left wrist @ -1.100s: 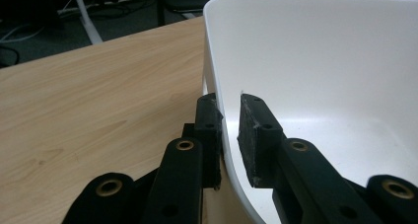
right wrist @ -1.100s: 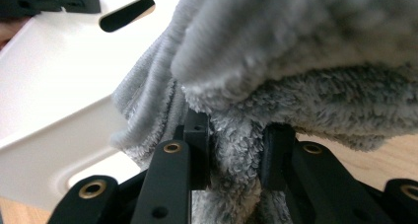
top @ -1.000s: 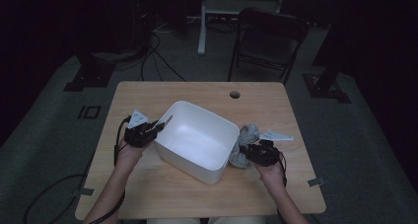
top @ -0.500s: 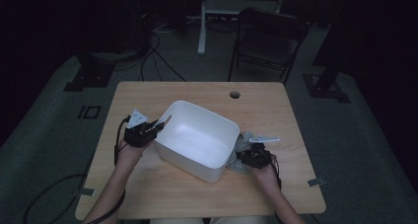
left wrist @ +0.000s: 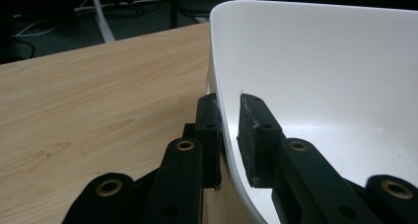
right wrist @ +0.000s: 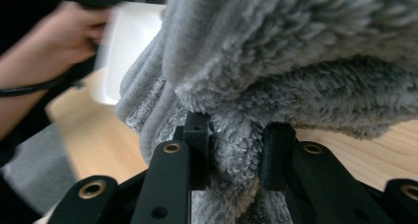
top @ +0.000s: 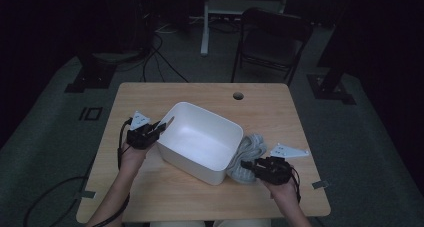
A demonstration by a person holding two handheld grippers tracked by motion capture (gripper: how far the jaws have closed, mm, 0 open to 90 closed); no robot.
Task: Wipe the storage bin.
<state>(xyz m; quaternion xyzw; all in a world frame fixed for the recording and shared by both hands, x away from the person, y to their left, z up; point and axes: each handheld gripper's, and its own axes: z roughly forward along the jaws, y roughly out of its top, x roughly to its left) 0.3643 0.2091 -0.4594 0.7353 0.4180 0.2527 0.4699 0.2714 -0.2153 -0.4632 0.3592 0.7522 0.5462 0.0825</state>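
Note:
A white plastic tub point(top: 202, 139) stands in the middle of the wooden table point(top: 200, 94). My left gripper point(top: 162, 125) is shut on the tub's left rim point(left wrist: 222, 115), one pad outside the wall and one inside. A grey fluffy cloth point(top: 246, 154) lies bunched against the tub's right side. My right gripper point(top: 247, 165) is shut on a fold of this cloth point(right wrist: 236, 155), which hangs over and between its jaws in the right gripper view. The tub's inside point(left wrist: 325, 86) shows bare.
A round cable hole point(top: 238, 95) sits near the table's far edge. A dark folding chair point(top: 272, 42) and a white stand point(top: 205, 22) are on the floor behind the table. Cables point(top: 160, 47) trail across the floor at the far left.
My right gripper has shifted toward the table's front edge with the grey cloth in its jaws. The left gripper and the tub have stayed put.

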